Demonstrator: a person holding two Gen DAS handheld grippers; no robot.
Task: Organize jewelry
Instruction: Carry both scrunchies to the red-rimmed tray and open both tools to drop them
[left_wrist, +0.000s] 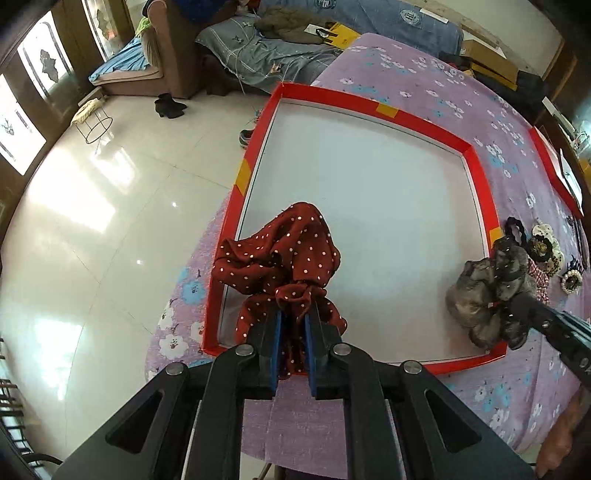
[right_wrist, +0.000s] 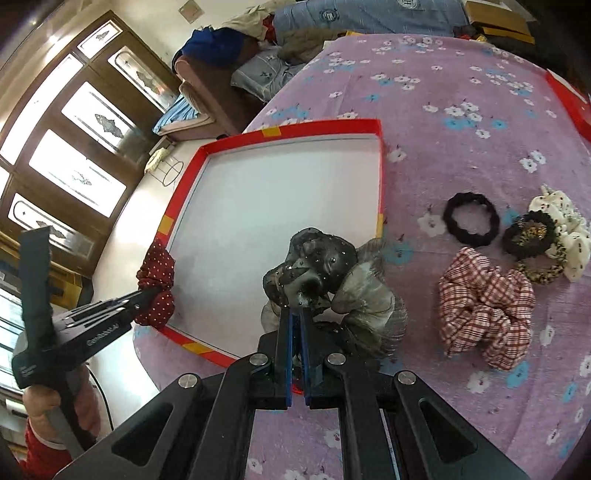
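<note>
My left gripper (left_wrist: 295, 314) is shut on a dark red polka-dot scrunchie (left_wrist: 280, 254) and holds it over the near left corner of a red-rimmed box lid with a white floor (left_wrist: 369, 206). My right gripper (right_wrist: 295, 312) is shut on a grey sheer scrunchie (right_wrist: 332, 280) over the lid's near right edge (right_wrist: 379, 192). In the left wrist view the grey scrunchie (left_wrist: 484, 291) hangs at the lid's right corner. In the right wrist view the red scrunchie (right_wrist: 157, 284) and left gripper (right_wrist: 142, 297) sit at the lid's left rim.
On the purple floral cloth (right_wrist: 443, 110) right of the lid lie a black hair tie (right_wrist: 471, 219), a red plaid scrunchie (right_wrist: 484, 306), a black-gold one (right_wrist: 528, 236) and a cream one (right_wrist: 565, 229). Another red box edge (right_wrist: 572, 103) stands far right. The table edge drops to a tiled floor (left_wrist: 92, 221) on the left.
</note>
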